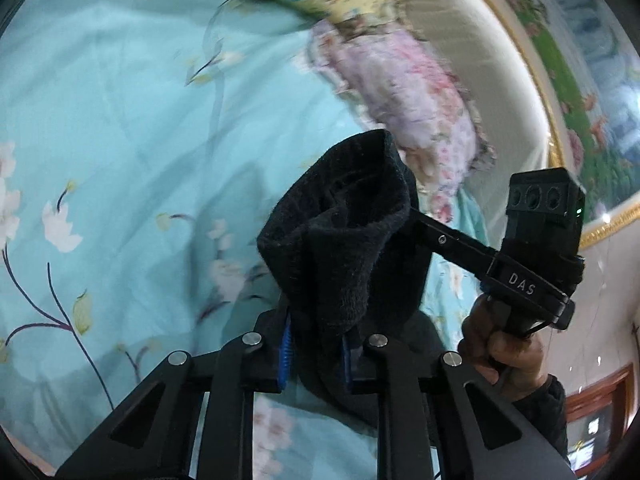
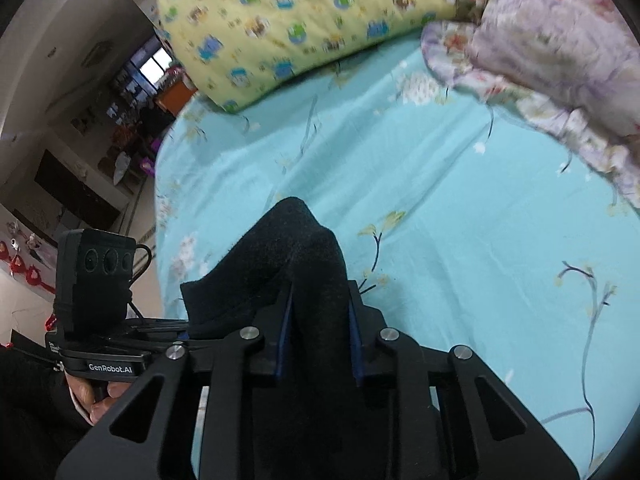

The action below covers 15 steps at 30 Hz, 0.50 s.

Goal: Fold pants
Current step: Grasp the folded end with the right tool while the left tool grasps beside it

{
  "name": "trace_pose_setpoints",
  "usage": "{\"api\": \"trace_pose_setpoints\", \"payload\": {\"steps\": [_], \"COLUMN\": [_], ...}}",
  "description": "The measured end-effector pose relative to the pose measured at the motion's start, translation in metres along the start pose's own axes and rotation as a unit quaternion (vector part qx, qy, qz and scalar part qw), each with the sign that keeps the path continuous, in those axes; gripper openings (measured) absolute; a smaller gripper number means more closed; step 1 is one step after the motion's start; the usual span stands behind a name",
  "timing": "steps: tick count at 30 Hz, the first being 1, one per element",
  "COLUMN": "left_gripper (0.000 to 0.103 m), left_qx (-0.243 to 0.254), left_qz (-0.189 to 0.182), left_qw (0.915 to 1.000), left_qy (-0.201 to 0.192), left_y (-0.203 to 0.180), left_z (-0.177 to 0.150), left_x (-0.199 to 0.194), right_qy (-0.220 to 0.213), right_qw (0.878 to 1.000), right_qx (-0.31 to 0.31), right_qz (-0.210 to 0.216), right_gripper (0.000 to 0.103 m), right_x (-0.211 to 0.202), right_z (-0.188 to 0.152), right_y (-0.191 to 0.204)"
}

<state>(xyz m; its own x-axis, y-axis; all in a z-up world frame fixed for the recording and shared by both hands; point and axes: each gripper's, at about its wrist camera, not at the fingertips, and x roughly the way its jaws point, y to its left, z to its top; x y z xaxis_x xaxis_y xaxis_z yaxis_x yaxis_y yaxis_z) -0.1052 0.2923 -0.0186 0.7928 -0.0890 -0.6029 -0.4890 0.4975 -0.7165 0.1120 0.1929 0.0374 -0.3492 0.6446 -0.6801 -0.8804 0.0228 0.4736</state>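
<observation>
The black knit pants [image 1: 344, 240] hang bunched above the turquoise floral bedsheet [image 1: 120, 140]. My left gripper [image 1: 316, 352] is shut on a thick fold of them between its blue pads. My right gripper [image 2: 320, 340] is shut on another fold of the same pants [image 2: 280, 256], held above the sheet [image 2: 460, 220]. In the left wrist view the right gripper's body [image 1: 532, 252] and the hand holding it show at the right, its fingers hidden inside the cloth. In the right wrist view the left gripper's body [image 2: 96, 280] shows at the left.
A yellow patterned quilt [image 2: 300, 20] lies rolled at the bed's far end. A pink floral pillow [image 2: 560, 60] lies beside it. The padded headboard [image 1: 492, 72] stands behind the pillow. The bed's left edge drops to the room floor with furniture [image 2: 80, 184].
</observation>
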Motion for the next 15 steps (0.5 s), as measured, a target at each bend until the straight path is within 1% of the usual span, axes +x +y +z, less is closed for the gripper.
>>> {"api": "trace_pose_setpoints", "payload": {"steps": [4,8,12,15], "left_gripper": [0.018,0.018,0.017,0.017], "left_qx": [0.032,0.061,0.088,0.111], "left_qz": [-0.014,-0.034,-0.055,-0.069], "left_qw": [0.9993,0.9975,0.9946,0.9915], "left_qy": [-0.012,-0.013,-0.006,0.006], "left_y": [-0.03,-0.058,-0.088,-0.112], "left_z": [-0.004,-0.011,-0.024,-0.037], "left_x": [-0.011,-0.017,-0.016,-0.014], "right_qy": [-0.039,-0.076,-0.126,-0.156], "right_qw": [0.999,0.997,0.991,0.986], "right_qx": [0.007,0.015,0.038,0.05], "right_qz": [0.012,0.014,0.023,0.02], "right_gripper": [0.025,0.025,0.025,0.025], "right_x": [-0.035,-0.068,-0.105,-0.127], "right_z": [-0.009,-0.022,-0.047,-0.067], "right_y": [0.003,0.008,0.005,0.001]}}
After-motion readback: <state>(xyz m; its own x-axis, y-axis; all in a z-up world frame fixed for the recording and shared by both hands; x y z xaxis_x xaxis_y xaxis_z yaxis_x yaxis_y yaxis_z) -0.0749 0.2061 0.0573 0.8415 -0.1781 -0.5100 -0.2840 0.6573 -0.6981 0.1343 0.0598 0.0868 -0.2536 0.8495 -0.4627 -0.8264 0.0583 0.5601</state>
